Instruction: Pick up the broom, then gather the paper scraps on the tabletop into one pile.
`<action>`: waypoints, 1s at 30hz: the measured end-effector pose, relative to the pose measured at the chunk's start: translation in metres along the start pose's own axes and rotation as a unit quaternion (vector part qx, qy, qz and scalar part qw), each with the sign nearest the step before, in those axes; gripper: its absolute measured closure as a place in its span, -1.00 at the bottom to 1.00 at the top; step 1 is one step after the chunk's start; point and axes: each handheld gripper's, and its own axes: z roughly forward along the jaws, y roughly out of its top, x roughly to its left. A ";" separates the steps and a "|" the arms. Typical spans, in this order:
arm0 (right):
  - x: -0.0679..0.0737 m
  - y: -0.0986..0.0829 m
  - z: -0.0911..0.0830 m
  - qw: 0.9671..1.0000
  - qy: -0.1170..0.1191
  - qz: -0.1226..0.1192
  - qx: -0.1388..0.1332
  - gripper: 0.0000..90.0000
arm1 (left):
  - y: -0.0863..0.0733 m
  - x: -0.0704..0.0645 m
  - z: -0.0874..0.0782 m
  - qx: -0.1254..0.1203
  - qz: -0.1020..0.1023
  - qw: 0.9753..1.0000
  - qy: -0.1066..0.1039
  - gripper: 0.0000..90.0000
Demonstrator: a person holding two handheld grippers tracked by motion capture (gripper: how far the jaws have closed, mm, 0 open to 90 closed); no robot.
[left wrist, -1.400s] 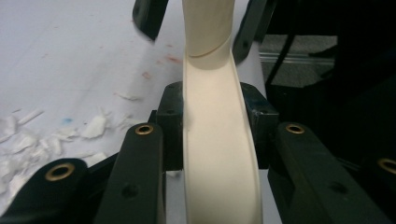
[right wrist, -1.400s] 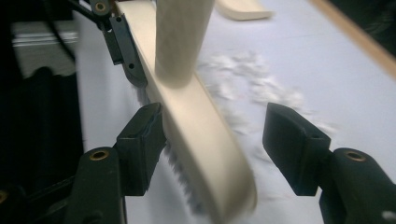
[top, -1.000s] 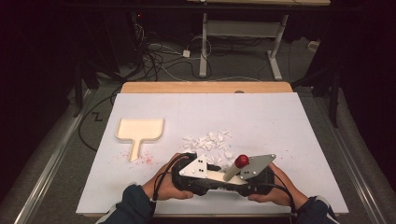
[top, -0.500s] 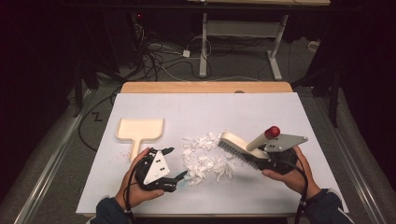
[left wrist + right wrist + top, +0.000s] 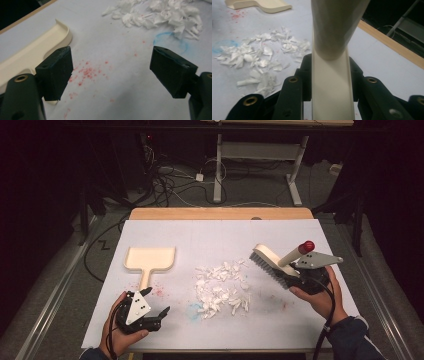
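Observation:
A cream dustpan (image 5: 150, 258) lies flat at the left of the white sheet, handle toward me. Beside that handle my left gripper (image 5: 156, 302) stands open and holds nothing; in the left gripper view its jaws (image 5: 112, 72) are spread wide over red specks, with the dustpan (image 5: 32, 52) to their left. A pile of white paper scraps (image 5: 222, 290) lies mid-table. To its right my right gripper (image 5: 310, 277) is shut on a cream brush (image 5: 270, 262) with grey bristles and a red-tipped handle, held tilted above the sheet. The brush (image 5: 332, 82) runs up between the jaws, scraps (image 5: 262, 60) to its left.
The white sheet (image 5: 225, 235) covers a table with a wooden far edge (image 5: 220, 213). A blue circle mark (image 5: 171, 41) and red specks (image 5: 87, 72) stain the sheet near the scraps. Cables and a metal frame (image 5: 218, 170) lie on the dark floor beyond.
The two grippers, close together at the table's front a second ago, have parted. The left one moved left toward the dustpan handle, open. The right one carried the brush to the right.

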 end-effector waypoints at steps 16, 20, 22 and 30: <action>-0.038 -0.001 0.061 0.990 -0.129 -0.025 0.055 0.50 | -0.004 -0.006 0.005 0.024 0.009 1.000 0.018 -0.62; -0.044 0.000 0.092 0.987 -0.140 -0.030 0.080 0.50 | -0.004 -0.005 0.005 0.024 0.009 0.999 0.019 -0.62; -0.039 0.001 0.111 0.986 -0.133 -0.035 0.092 0.50 | -0.003 -0.005 0.006 0.024 0.011 1.000 0.017 -0.62; 0.005 0.006 0.136 0.986 -0.087 -0.095 0.104 0.49 | -0.007 -0.007 0.002 0.031 0.012 0.999 0.015 -0.62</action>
